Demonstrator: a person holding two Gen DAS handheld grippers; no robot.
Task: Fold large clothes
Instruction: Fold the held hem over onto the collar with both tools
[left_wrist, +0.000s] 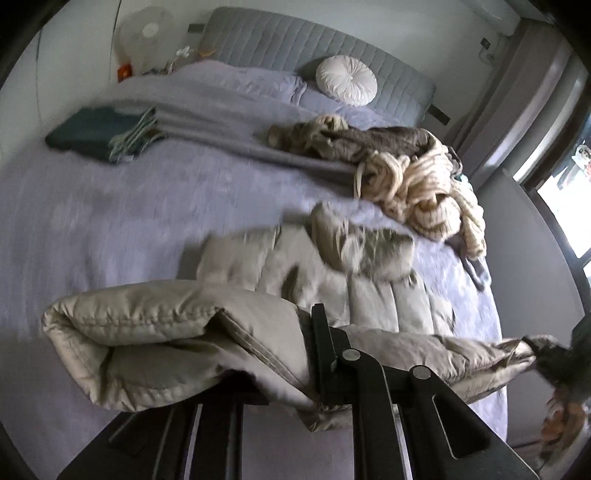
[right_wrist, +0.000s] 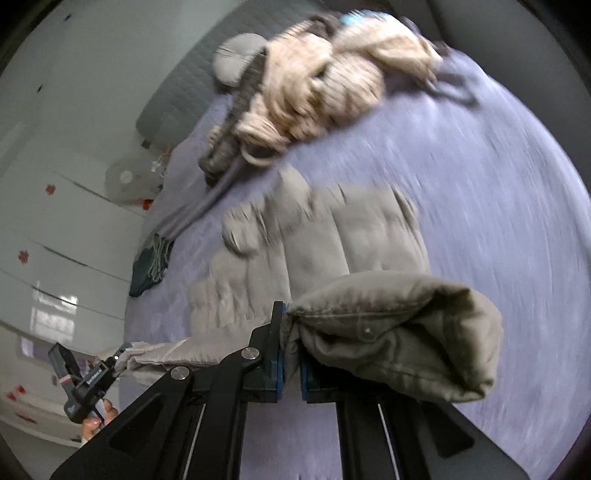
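Note:
A beige quilted puffer coat (left_wrist: 332, 280) lies spread on the bed, and its near edge is lifted off the cover. My left gripper (left_wrist: 310, 343) is shut on that edge, a thick fold of coat (left_wrist: 147, 339) bulging to its left. My right gripper (right_wrist: 291, 347) is shut on the same edge further along, with a padded fold (right_wrist: 399, 332) hanging to its right. The hem stretches taut between the two. Each view shows the other gripper at its side: the right gripper (left_wrist: 546, 354) and the left gripper (right_wrist: 107, 365), held by a hand (right_wrist: 96, 421).
The bed (left_wrist: 92, 229) has a lavender cover. A heap of cream knit and brown clothes (left_wrist: 406, 173) lies beyond the coat. A folded dark green garment (left_wrist: 96, 133) sits far left, with a round white cushion (left_wrist: 345, 83) against the grey headboard (left_wrist: 295, 44). A window (left_wrist: 565, 206) is on the right.

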